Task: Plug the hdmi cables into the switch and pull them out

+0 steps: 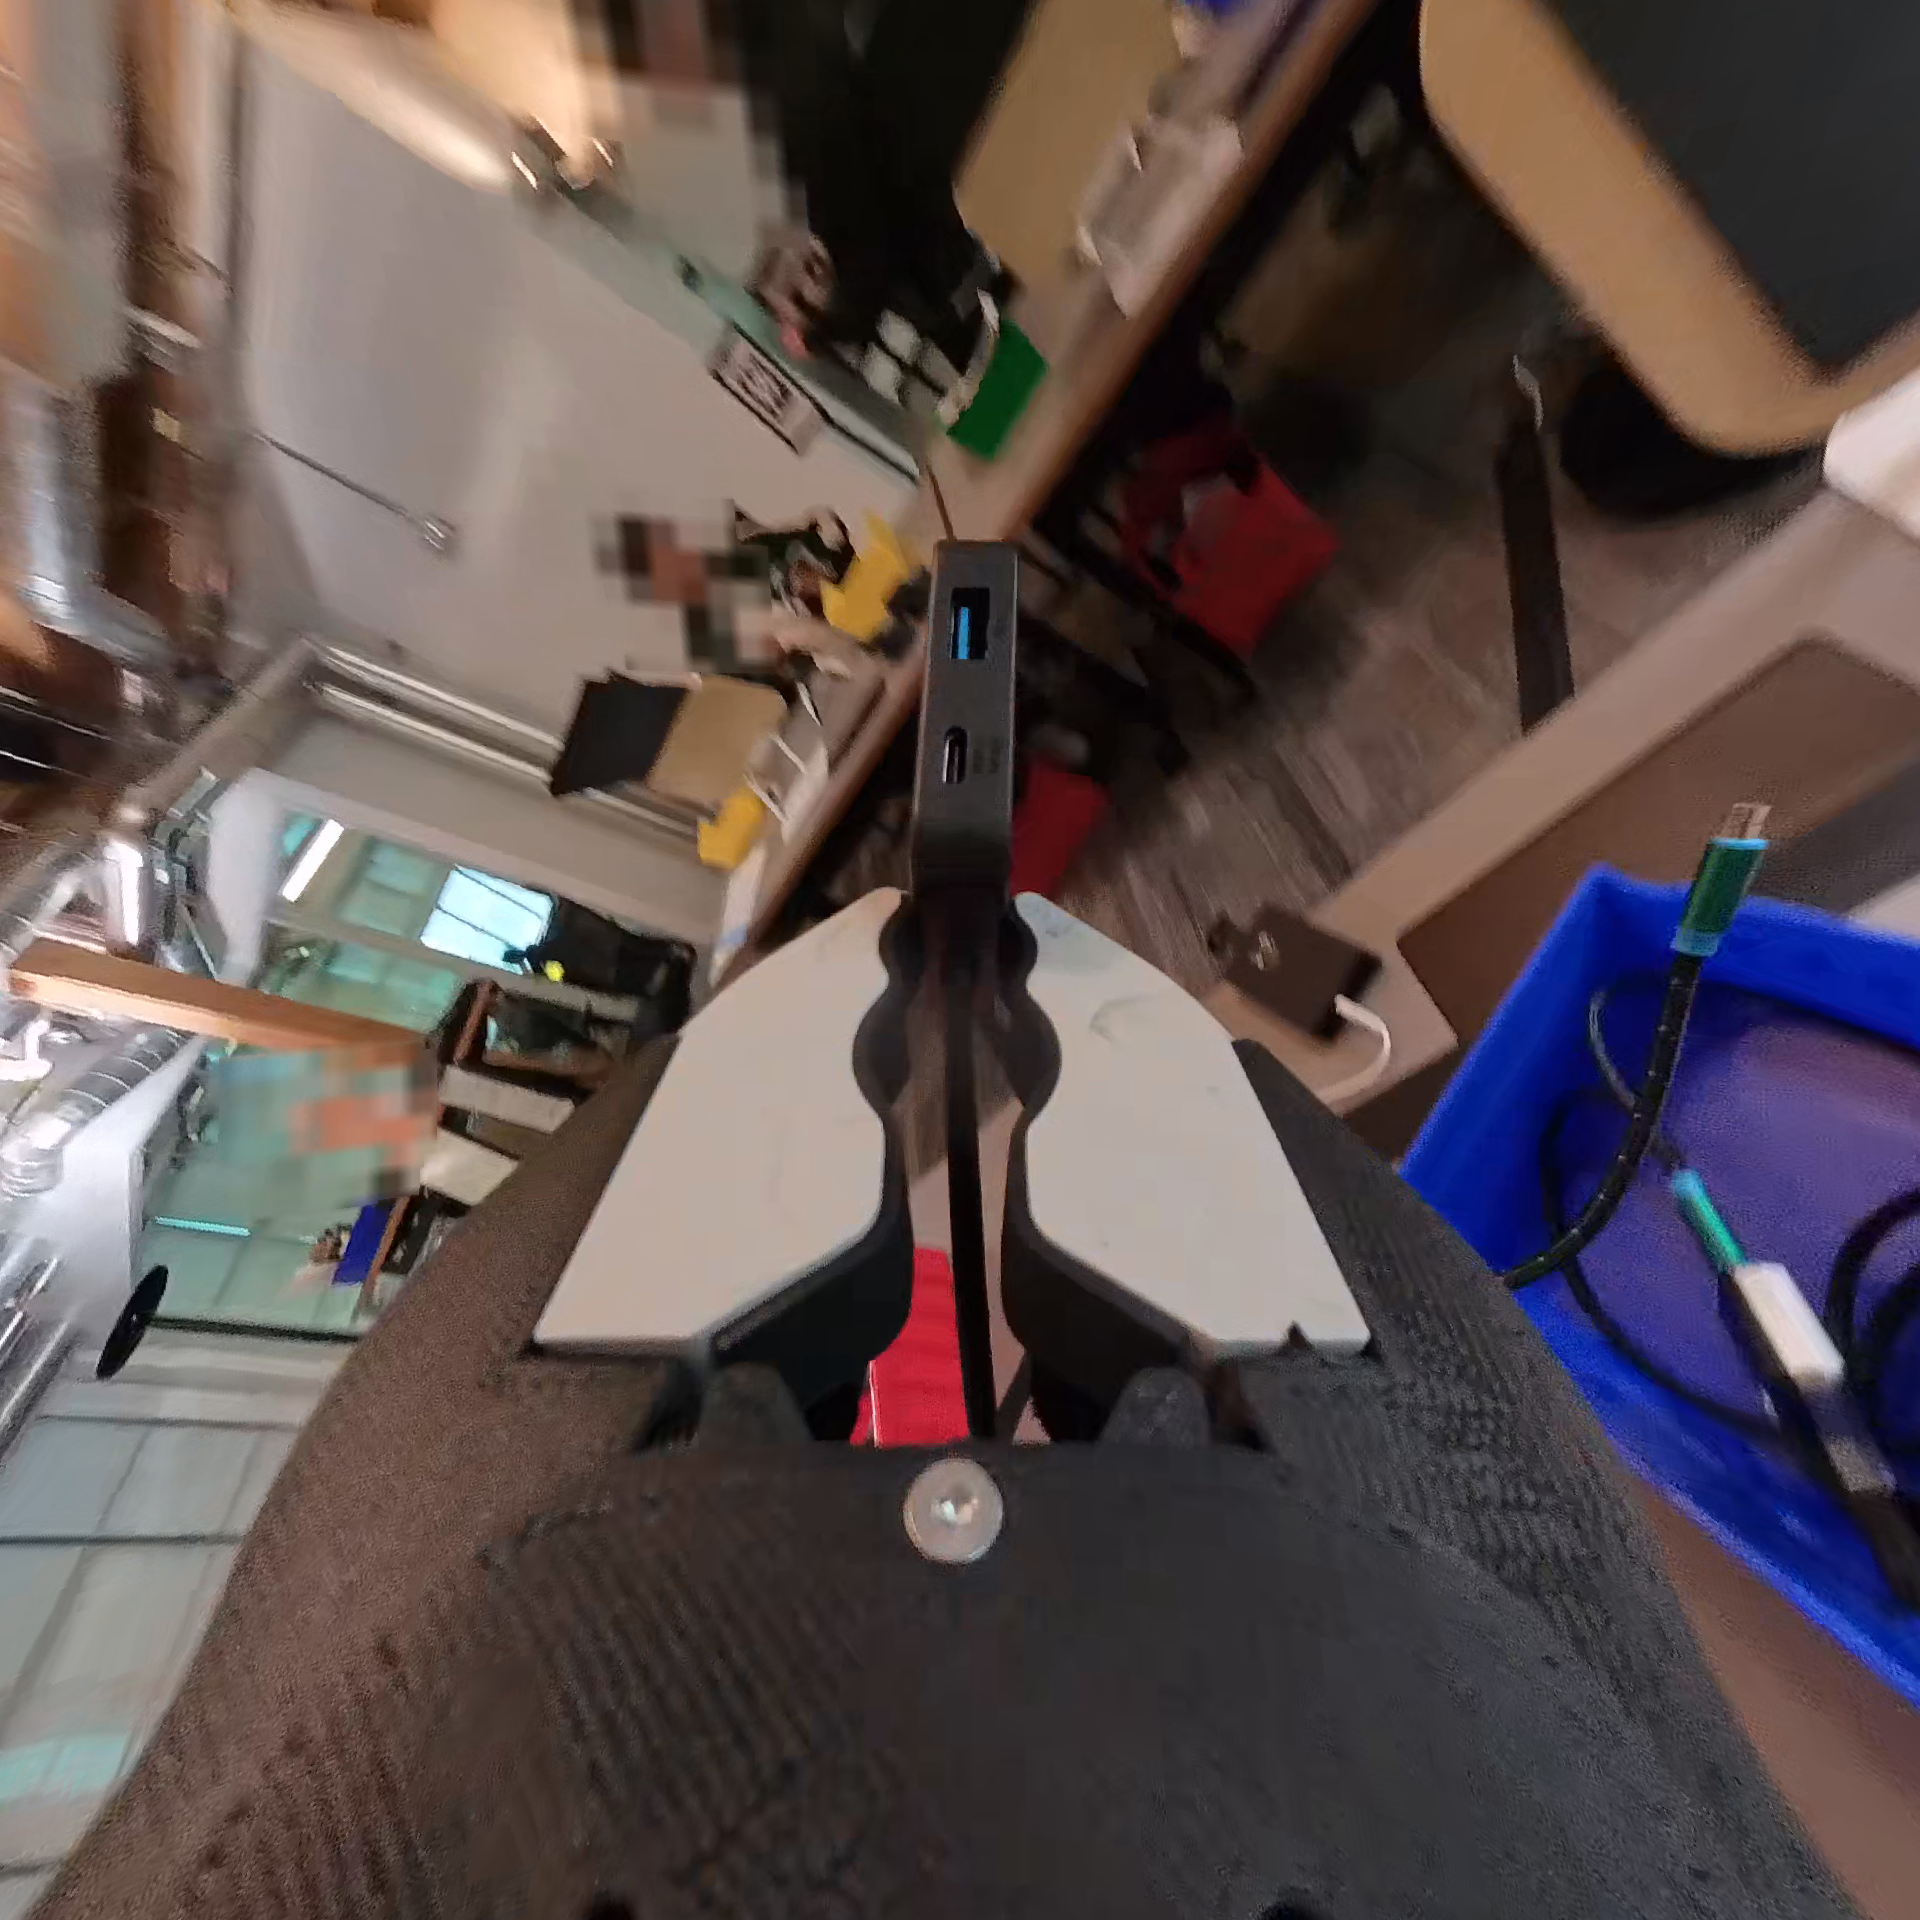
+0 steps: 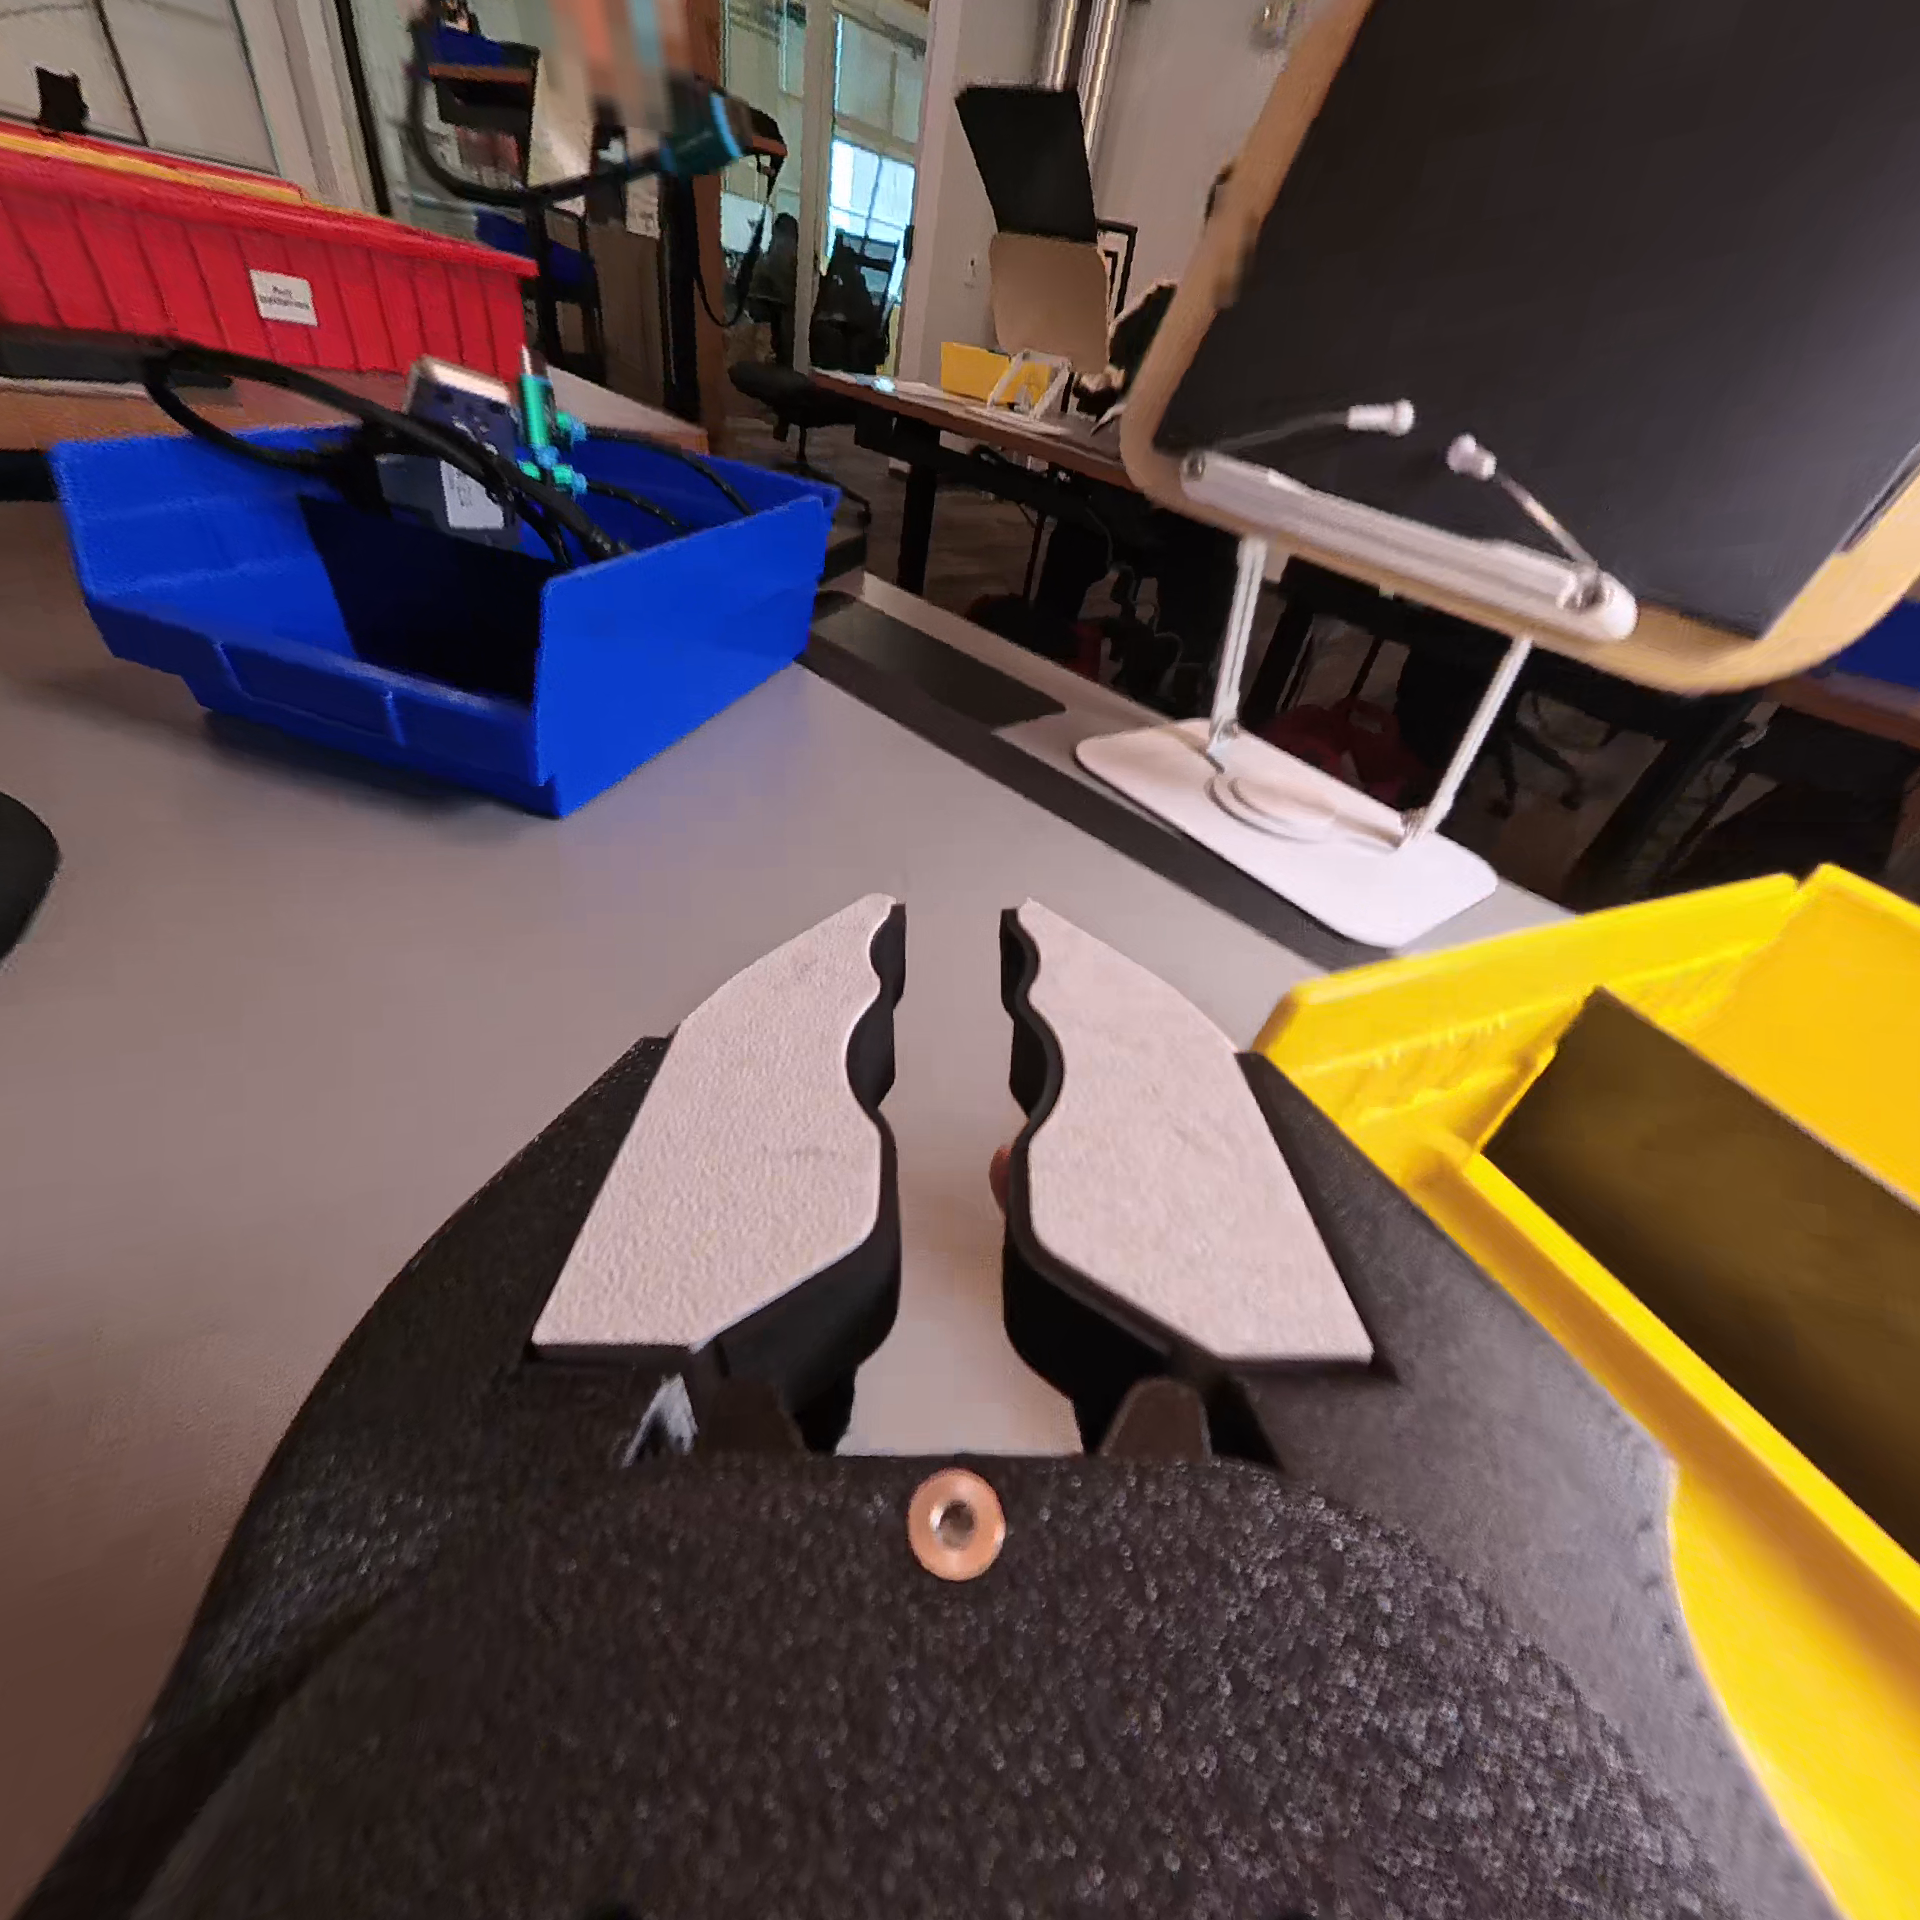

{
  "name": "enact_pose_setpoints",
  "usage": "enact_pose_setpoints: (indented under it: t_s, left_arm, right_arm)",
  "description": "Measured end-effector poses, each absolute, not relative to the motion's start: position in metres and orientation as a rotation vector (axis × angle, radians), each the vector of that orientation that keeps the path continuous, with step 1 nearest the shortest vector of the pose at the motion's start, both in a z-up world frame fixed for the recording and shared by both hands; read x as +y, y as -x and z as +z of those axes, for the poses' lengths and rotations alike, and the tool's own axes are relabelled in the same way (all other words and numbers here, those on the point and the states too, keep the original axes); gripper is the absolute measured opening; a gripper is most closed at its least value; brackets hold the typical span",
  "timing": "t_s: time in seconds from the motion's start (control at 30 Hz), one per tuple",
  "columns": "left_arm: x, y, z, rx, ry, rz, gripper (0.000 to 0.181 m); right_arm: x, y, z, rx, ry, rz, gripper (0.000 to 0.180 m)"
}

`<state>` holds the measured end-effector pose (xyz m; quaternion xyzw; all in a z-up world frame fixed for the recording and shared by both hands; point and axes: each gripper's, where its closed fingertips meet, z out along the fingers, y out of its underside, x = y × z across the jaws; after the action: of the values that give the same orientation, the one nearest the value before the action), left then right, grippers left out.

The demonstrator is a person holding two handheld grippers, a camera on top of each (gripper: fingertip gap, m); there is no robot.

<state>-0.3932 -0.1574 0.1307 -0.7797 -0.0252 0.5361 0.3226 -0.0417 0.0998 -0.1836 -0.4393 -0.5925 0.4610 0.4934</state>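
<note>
In the left wrist view my left gripper [image 1: 958, 914] is shut on a slim black switch [image 1: 969, 717], held edge-on in the air with its ports facing the camera. The view is tilted and blurred. Black cables with teal-collared plugs [image 1: 1720, 894] stick up from a blue bin [image 1: 1704, 1226] at the right. In the right wrist view my right gripper [image 2: 951, 920] is open and empty, low over the grey table [image 2: 416, 987]. The blue bin [image 2: 665, 655] with cables and teal plugs [image 2: 545, 436] lies ahead to the left.
A yellow bin [image 2: 1621, 1195] sits close on the right of my right gripper. A tablet on a white stand [image 2: 1320, 821] stands ahead right. A red bin [image 2: 208, 260] is behind the blue one. Desks and chairs fill the background.
</note>
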Motion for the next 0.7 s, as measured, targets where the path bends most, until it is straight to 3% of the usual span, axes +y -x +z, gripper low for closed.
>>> enact_pose_setpoints:
  t_s: [0.2, 0.4, 0.5, 0.7]
  left_arm:
    - [-0.126, 0.304, 0.191, -0.042, 1.639, 1.123, 0.016]
    - [-0.078, 0.218, 0.155, -0.029, 1.365, 0.419, 0.015]
    - [-0.057, 0.185, 0.107, -0.010, 1.270, 0.110, 0.014]
    - [-0.008, 0.128, 0.016, 0.182, 1.352, -0.268, 0.015]
  right_arm:
    - [0.052, 0.063, -0.084, -1.373, 0.875, 1.294, 0.018]
    - [0.090, 0.044, 0.048, -0.956, 0.756, 1.459, 0.018]
    - [0.132, 0.017, 0.060, -0.850, 0.756, 1.490, 0.017]
    - [0.157, 0.017, 0.024, -1.116, 0.810, 1.567, 0.018]
